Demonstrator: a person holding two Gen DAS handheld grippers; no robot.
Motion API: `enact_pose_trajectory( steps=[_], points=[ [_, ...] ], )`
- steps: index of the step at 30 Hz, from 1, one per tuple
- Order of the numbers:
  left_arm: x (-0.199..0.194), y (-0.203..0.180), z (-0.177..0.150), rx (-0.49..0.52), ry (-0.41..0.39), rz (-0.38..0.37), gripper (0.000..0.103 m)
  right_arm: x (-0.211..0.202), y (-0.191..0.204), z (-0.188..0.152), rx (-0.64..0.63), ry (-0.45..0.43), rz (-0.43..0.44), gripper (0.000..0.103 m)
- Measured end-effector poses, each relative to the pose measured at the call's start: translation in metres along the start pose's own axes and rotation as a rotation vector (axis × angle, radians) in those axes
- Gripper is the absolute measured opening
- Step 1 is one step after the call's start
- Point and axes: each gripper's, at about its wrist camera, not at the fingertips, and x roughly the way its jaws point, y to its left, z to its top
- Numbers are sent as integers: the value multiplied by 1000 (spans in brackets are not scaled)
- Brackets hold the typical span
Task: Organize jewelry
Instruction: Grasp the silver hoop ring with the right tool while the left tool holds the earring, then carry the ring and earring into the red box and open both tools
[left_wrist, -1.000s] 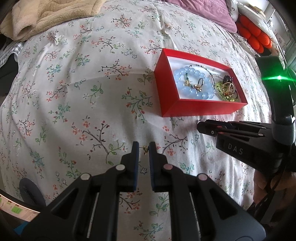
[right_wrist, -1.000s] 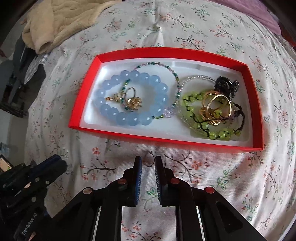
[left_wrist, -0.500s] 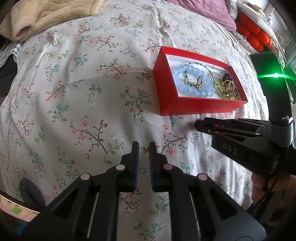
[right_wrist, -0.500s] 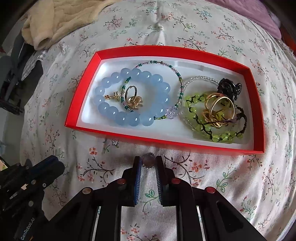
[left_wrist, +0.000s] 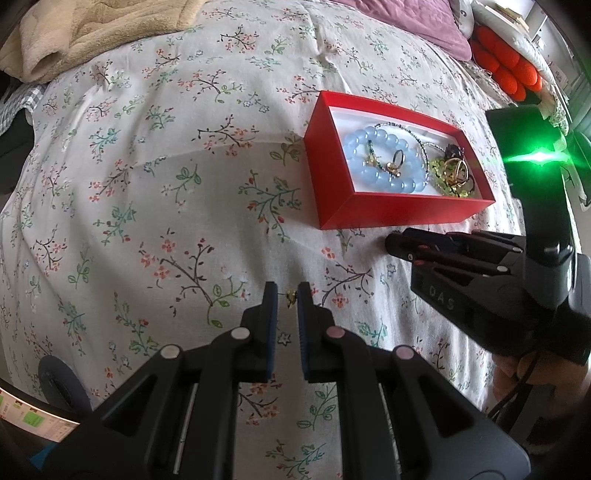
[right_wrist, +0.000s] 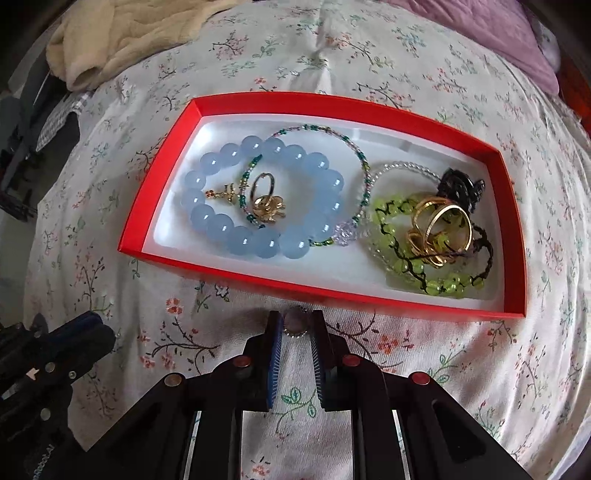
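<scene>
A red jewelry box (right_wrist: 164, 192) with a white lining sits on the floral bedspread; it also shows in the left wrist view (left_wrist: 399, 212). It holds a blue bead bracelet (right_wrist: 236, 232), a green bead bracelet (right_wrist: 402, 266), thin beaded bracelets, gold rings (right_wrist: 441, 230) and a black piece. My right gripper (right_wrist: 294, 325) is shut on a small silver ring (right_wrist: 294, 326) with a pale stone, just in front of the box's near wall. My left gripper (left_wrist: 287, 295) is shut on a small gold earring (left_wrist: 291, 295), left of the box and above the bedspread.
A beige blanket (left_wrist: 74, 33) lies at the far left of the bed. A purple pillow (left_wrist: 413, 18) and an orange cushion (left_wrist: 506, 66) lie at the far right. The right gripper's body (left_wrist: 480, 273) is beside my left one.
My right gripper has lifted the silver ring off the bedspread and moved nearer the box's near wall. My left gripper has held still with the gold earring.
</scene>
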Motion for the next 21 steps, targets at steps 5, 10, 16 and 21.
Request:
enact_pose_trajectory(
  steps=[5, 10, 16, 21],
  points=[
    [0, 0, 1, -2, -1, -2, 12, -1, 8, -1, -15, -10, -11, 15],
    [-3, 1, 3, -4, -8, -11, 12, -8, 6, -2, -9, -13, 12, 14],
    [-6, -2, 7, -12, -18, -23, 12, -23, -3, -5, -4, -27, 36, 14],
    [-9, -7, 11, -9, -28, -35, 12, -38, -12, -8, 10, -45, 67, 14]
  ],
)
